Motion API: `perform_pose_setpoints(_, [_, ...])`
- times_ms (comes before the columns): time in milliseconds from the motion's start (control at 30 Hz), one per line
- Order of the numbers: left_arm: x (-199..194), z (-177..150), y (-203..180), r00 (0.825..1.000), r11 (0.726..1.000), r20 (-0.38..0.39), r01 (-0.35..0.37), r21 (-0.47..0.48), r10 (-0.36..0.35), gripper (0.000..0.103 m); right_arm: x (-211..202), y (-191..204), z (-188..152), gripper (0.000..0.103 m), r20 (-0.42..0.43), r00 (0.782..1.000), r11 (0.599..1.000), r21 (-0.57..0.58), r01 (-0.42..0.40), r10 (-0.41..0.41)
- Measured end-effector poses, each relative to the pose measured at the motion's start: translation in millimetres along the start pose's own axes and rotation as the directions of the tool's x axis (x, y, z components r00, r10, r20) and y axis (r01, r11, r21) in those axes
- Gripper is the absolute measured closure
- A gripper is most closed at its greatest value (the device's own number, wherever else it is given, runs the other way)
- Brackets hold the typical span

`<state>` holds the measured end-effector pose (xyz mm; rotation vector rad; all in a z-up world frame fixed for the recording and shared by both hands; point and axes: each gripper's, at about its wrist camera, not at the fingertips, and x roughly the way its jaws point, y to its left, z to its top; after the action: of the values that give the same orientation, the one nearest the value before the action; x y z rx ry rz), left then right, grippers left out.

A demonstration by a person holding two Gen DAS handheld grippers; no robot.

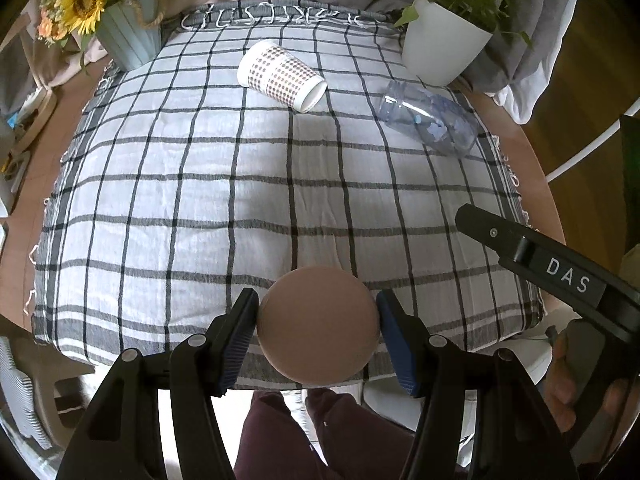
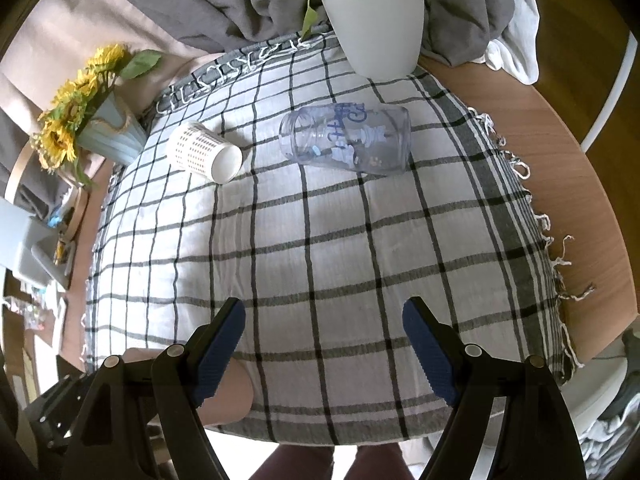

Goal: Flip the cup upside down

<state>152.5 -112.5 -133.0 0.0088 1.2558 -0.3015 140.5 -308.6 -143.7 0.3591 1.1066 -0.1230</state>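
My left gripper (image 1: 318,334) is shut on a plain tan cup (image 1: 318,324), whose flat round end faces the camera, held above the near edge of the checked cloth (image 1: 200,184). Part of that cup shows in the right wrist view (image 2: 230,396) behind the left finger. My right gripper (image 2: 324,348) is open and empty over the cloth's near edge (image 2: 320,280); its body shows at the right of the left wrist view (image 1: 560,272). A patterned paper cup (image 1: 280,76) (image 2: 202,157) lies on its side at the far end of the cloth.
A clear plastic jar (image 1: 430,122) (image 2: 348,140) lies on its side at the far right. A white plant pot (image 1: 440,44) (image 2: 376,20) and a blue sunflower pot (image 1: 128,36) (image 2: 112,132) stand at the far corners. Wooden table (image 2: 568,168) shows right of the cloth.
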Motion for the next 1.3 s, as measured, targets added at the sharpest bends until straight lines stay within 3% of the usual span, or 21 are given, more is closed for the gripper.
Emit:
perform_pose_setpoints(1000, [25.7, -17.9, 3.9, 0.998, 0.997, -0.055, 0.035, -0.071, -0.039, 0.033, 3.2, -4.4, -1.4, 0.022, -0.002, 0.999, 0.999, -0.041, 0.033, -0.034])
perform_pose_setpoints(1167, [27.8, -20.4, 2.9, 0.996, 0.996, -0.058, 0.059, -0.074, -0.063, 0.016, 2.4, -3.6, -2.8, 0.022, -0.002, 1.000, 0.999, -0.044, 0.026, -0.026])
perform_pose_setpoints(1300, [24.9, -22.2, 3.3, 0.998, 0.996, -0.037, 0.047, -0.079, -0.050, 0.013, -3.4, -1.5, -3.6, 0.022, 0.018, 1.000, 0.998, -0.060, 0.024, -0.023])
